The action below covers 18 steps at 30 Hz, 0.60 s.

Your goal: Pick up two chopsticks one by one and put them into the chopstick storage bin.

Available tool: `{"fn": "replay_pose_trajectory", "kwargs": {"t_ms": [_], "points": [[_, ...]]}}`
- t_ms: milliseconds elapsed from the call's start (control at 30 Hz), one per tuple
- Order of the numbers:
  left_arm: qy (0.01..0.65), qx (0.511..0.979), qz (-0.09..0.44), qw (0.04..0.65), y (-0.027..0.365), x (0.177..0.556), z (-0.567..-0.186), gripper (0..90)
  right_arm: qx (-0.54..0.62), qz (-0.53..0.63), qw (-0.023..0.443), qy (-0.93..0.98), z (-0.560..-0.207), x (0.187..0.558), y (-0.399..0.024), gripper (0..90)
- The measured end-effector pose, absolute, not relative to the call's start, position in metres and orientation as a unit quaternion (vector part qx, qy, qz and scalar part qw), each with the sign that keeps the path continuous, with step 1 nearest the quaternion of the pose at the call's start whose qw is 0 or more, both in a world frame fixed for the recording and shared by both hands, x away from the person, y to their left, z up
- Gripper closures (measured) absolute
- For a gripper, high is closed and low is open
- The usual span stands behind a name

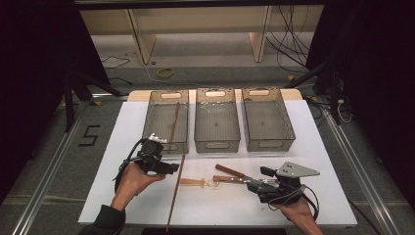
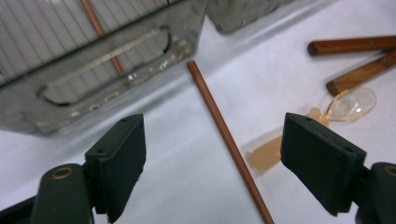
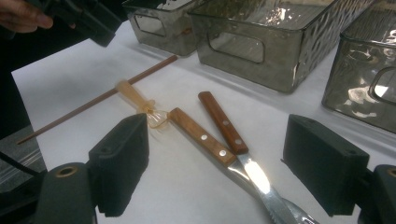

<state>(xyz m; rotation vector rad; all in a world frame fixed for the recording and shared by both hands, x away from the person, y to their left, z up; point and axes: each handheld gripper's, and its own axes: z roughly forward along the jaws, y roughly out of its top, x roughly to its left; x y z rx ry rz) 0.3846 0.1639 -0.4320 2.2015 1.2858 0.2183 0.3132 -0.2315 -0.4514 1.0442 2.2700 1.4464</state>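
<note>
Two tools were at work over the white counter. Nearest the person, the left tool hung just above the counter with its jaws spread wide and nothing between its pads; a long brown chopstick lay on the counter right beside its tips and ran from there back toward the near edge. In the left gripper view that chopstick passed through the gap between the jaws without touching either one.

Over at the other side, the right tool also stood spread, pinching nothing. Just ahead of its jaws lay two knives with wooden handles, crossed over each other, their steel blades pointing back toward that tool. Beyond the handles, between the two tools, lay a clear amber plastic spoon, its handle end touching or nearly touching the chopstick and its bowl just beside one knife handle.

Farther off, past the left tool, stood three smoky clear bins in a row. The left bin was the closest to that tool and held a second chopstick leaning along its length. The middle bin and the right bin stood side by side beyond the knives, well apart from the right tool.
</note>
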Motion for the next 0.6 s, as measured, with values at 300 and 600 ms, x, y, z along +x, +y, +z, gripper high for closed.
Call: {"fn": "replay_pose_trajectory", "kwargs": {"t_ms": [300,600], "points": [[0.469,0.845,0.062,0.251,0.155,0.374,-0.451,24.4,0.359,0.497,0.127,0.780,-0.452,0.314,-0.232,23.3],[0.465,0.854,0.047,0.229,0.149,0.366,-0.464,30.1,0.359,0.497,0.127,0.779,-0.452,0.314,-0.232,23.4]]}}
